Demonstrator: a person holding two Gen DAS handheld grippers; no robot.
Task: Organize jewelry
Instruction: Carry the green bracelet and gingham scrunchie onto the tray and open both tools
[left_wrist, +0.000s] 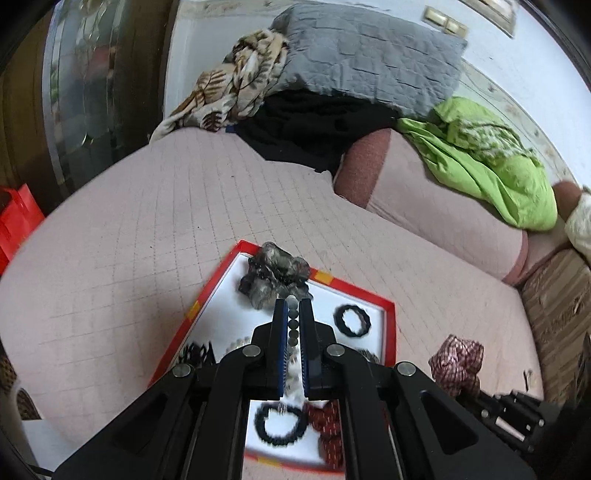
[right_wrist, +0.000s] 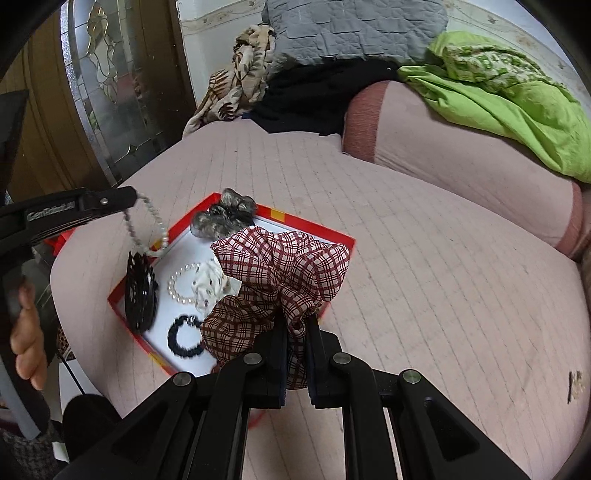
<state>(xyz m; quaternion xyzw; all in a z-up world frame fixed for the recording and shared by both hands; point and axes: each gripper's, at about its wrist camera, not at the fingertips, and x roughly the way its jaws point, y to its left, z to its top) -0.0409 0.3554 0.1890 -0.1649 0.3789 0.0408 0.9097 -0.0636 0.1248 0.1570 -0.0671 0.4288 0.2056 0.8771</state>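
Observation:
A red-rimmed white tray (left_wrist: 388, 314) (right_wrist: 347, 243) lies on the pink bed cover. My left gripper (left_wrist: 293, 306) is shut on a grey bead bracelet (left_wrist: 293, 325) and holds it above the tray; the right wrist view shows the bracelet (right_wrist: 147, 229) dangling from it. My right gripper (right_wrist: 297, 321) is shut on a red plaid scrunchie (right_wrist: 284, 269), also seen in the left wrist view (left_wrist: 456, 362), held over the tray's right side. In the tray lie a grey scrunchie (left_wrist: 275, 273) (right_wrist: 223, 218), a black bracelet (left_wrist: 352, 319), another black bracelet (right_wrist: 184, 336), a pearl bracelet (right_wrist: 181, 284), a black hair clip (right_wrist: 140, 291) and a white scrunchie (right_wrist: 208, 286).
A pink bolster (right_wrist: 461, 162) lies across the bed behind the tray. Green cloth (right_wrist: 509, 96), a grey quilt (left_wrist: 369, 55) and patterned fabric (left_wrist: 236, 85) are piled at the back. A glass-panelled door (right_wrist: 110, 85) stands left. A red bag (left_wrist: 18, 218) sits at the bed's left edge.

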